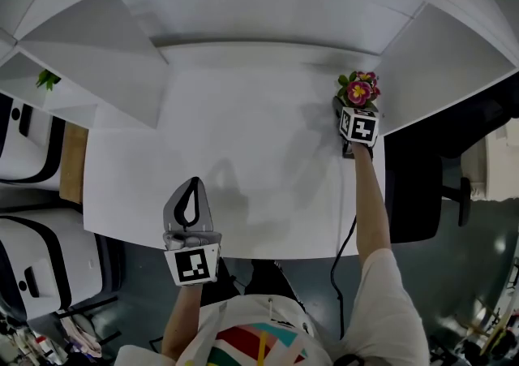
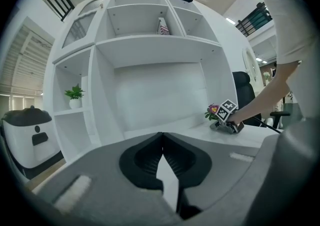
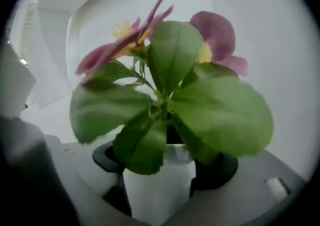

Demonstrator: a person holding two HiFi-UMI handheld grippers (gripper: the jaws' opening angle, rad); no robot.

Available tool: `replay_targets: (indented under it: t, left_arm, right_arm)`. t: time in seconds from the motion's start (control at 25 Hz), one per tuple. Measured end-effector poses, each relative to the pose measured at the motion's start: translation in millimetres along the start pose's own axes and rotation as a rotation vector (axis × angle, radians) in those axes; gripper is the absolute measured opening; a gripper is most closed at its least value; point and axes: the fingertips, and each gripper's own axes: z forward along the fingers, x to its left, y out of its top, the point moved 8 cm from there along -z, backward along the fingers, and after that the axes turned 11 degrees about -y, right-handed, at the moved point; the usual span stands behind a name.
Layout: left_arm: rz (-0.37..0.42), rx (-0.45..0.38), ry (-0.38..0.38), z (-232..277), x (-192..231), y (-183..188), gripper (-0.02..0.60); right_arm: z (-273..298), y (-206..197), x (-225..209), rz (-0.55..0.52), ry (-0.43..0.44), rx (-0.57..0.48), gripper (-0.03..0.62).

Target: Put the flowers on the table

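The flowers (image 1: 359, 90) are pink and yellow blooms with green leaves in a small white pot (image 3: 160, 190). They are at the far right of the white table (image 1: 243, 113). My right gripper (image 1: 358, 106) is shut on the pot, whose sides sit against both dark pads (image 3: 112, 157). In the right gripper view the leaves (image 3: 170, 84) fill most of the picture. My left gripper (image 1: 195, 183) is shut and empty, low over the table's near edge. In the left gripper view, the flowers (image 2: 212, 111) and the right gripper (image 2: 221, 121) show far off at the right.
White shelving rises behind the table, with a small green plant (image 1: 47, 79) in a left compartment and a bottle (image 2: 163, 27) high up. A dark office chair (image 1: 413, 194) stands to the right. White machines (image 1: 24, 145) sit on the floor at the left.
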Motion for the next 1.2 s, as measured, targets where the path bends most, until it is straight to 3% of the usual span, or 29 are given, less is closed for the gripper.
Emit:
replay_targets:
  t: [0.08,0.16,0.64,1.2]
  left_arm:
    - [0.005,-0.002,0.0,-1,-3,0,0.0]
    - [0.005,-0.004,0.003,-2,-4,2,0.0]
    - [0.004,-0.084,0.017,-12,-11,18,0.0]
    - [0.028,-0.236,0.062,-55,5,62,0.0]
  right_arm:
    - [-1,-1,2,-0.008,0.017,0.005,0.349]
    - [-3,-2,4,0.001,0.029,0.008,0.402]
    - [-43,-21,10,0.06,0.05,0.031,0.411]
    - [-162,19,46,0.116,0.111,-0.145,0.41]
